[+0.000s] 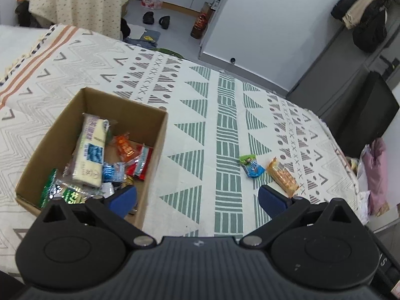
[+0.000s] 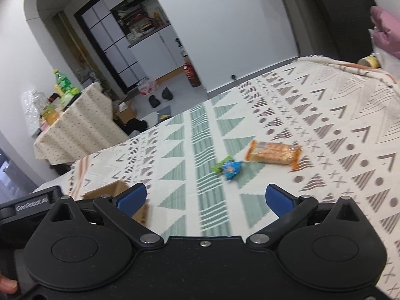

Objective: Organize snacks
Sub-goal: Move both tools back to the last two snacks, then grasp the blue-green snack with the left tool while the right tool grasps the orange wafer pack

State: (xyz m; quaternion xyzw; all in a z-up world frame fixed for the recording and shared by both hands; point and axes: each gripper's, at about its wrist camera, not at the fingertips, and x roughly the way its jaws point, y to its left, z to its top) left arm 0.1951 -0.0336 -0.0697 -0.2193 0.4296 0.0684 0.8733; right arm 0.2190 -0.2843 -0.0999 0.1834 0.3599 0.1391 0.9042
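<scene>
Patterned bedspread | cardboard box part-filled | orange cracker pack, blue-green packets loose, just beside each other | left hand-held gripper, right hand-held gripper both spread, empty | advise: centre over one packet, pinch across narrow width.

Both your wrist cameras look down from above the patterned cloth, sharing the orange packet and cardboard box.
</scene>
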